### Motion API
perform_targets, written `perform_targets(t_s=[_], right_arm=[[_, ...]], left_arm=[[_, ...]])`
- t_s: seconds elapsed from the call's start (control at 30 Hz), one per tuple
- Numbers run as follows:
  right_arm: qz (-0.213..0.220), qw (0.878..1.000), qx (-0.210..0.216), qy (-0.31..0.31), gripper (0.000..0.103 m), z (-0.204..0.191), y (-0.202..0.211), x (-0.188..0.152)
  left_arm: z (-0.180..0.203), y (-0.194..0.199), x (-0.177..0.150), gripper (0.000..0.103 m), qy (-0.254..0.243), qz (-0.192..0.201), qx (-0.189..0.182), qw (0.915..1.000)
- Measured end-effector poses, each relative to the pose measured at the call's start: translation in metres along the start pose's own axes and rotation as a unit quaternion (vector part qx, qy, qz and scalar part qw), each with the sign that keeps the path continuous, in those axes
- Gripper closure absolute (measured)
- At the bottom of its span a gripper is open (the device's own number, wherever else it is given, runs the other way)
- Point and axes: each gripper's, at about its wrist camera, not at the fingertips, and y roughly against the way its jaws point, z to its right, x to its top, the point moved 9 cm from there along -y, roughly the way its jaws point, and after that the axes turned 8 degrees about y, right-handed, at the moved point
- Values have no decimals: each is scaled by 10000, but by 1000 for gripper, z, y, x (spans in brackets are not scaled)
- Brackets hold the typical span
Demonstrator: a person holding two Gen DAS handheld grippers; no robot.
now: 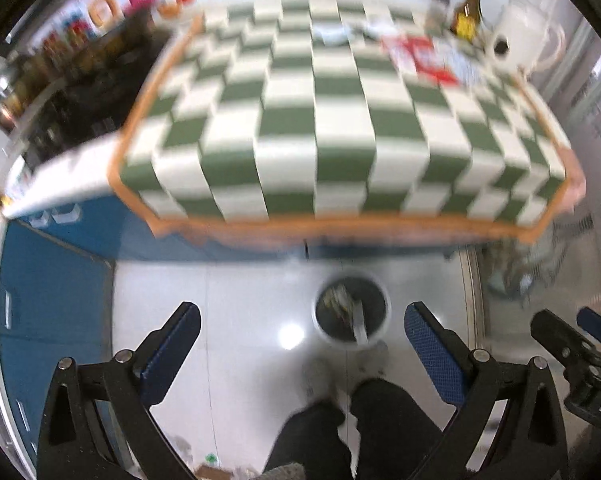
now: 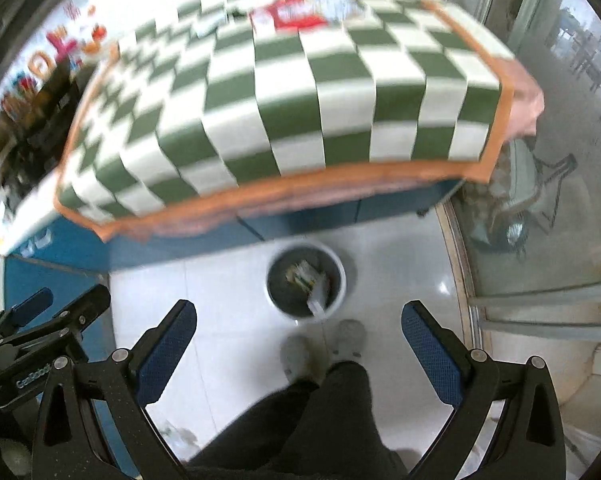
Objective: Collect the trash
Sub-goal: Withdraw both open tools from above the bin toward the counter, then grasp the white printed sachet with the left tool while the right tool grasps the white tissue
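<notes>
Nearest the lens, the left gripper [image 1: 302, 320] stands with its jaws wide apart and nothing between them; the right gripper [image 2: 299, 318] is likewise spread and empty. Beyond their tips, on the floor, sits the bin [image 1: 383, 300], just in front of the person's shoes [image 2: 350, 338]. It already holds several scraps of trash [image 2: 308, 280], so part of the collection appears done.

Above and behind the bin, on the table [image 1: 332, 112] with its green-and-white checked cloth, a red-and-white wrapper [image 1: 418, 58] and some pale crumpled litter [image 1: 332, 34] lie at the far edge, well apart from both grippers. These look to be what is left to collect. A brown bottle [image 1: 470, 4] and a white kettle [image 1: 520, 36] stand beside the wrapper; whether either counts as trash cannot be told. Both views are motion-blurred.
</notes>
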Motion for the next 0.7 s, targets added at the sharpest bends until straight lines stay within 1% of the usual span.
perform_targets(t_s=[0.03,0.13,0.23,0.27,0.3,0.4,0.47,0.5,0.57,0.6,0.7], right_arm=[[93,10000,28,-21,0,-2,6,12],[378,9991,147,-91,0,-6,24,55],[614,9976,273,-149,0,-7,35,107],[658,9974,268,-129,0,-6,36,122],[696,9972,262,-100,0,-5,36,141],[743,9967,312,-33,0,1,30,199],[721,9967,364,-2,0,6,18,237],[691,9968,399,32,0,10,8,262],[652,9968,460,97,0,16,-10,304],[616,9968,495,124,0,20,-24,330],[404,9975,572,104,0,33,-64,396]], left_arm=[[0,6,20,0,56,199,6,9998],[-2,19,66,0,231,553,61,9982],[-3,22,115,0,424,721,110,9964],[-2,18,137,0,485,773,148,9957],[-3,18,148,0,533,781,178,9954],[6,1,204,0,734,761,333,9938],[12,-15,237,0,868,683,434,9929],[13,-24,252,0,935,636,473,9925],[17,-49,286,0,1133,450,571,9909],[20,-64,302,0,1245,318,581,9900],[28,-103,334,0,1493,26,552,9872]])
